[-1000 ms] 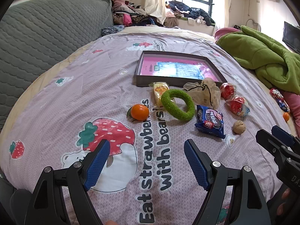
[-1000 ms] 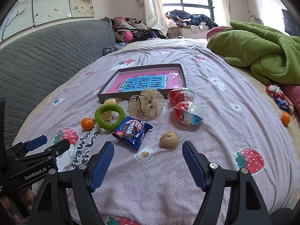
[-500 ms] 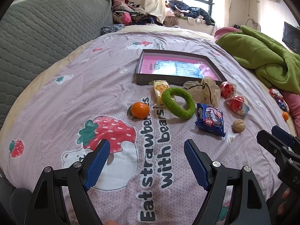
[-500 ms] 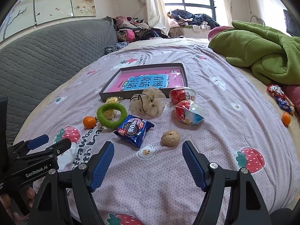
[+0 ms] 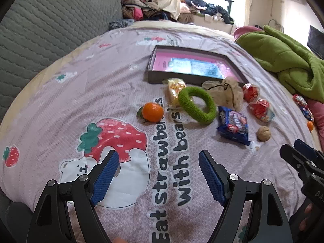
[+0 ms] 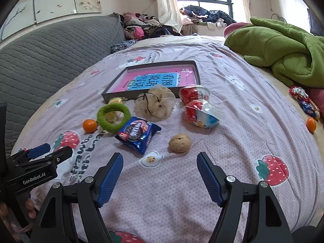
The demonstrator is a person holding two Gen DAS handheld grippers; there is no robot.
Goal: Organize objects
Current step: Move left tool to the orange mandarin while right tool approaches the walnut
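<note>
A shallow grey box (image 5: 154, 75) (image 6: 197, 70) with a pink and blue sheet inside lies on the bedspread. In front of it are a tangerine (image 5: 152, 111) (image 6: 90, 125), a yellow snack packet (image 5: 175, 88), a green fuzzy ring (image 5: 197, 105) (image 6: 113, 115), a beige mesh pouch (image 5: 224, 92) (image 6: 156, 103), a blue biscuit packet (image 5: 233, 125) (image 6: 137, 134), two red-and-white wrapped toys (image 5: 260, 109) (image 6: 201, 114) and a walnut (image 5: 263, 133) (image 6: 179, 142). My left gripper (image 5: 158, 171) is open, short of the tangerine. My right gripper (image 6: 160, 171) is open, just short of the walnut.
A green blanket (image 6: 283, 48) is heaped at the right. A grey quilted headboard (image 5: 40, 30) runs along the left. More wrapped sweets (image 6: 303, 99) and a second tangerine (image 6: 310, 124) lie near the bed's right edge. Clothes are piled under the window (image 6: 202, 16).
Both grippers have crept slightly forward over the bedspread; the objects look a little nearer. The jaws stay open and nothing on the bed has moved.
</note>
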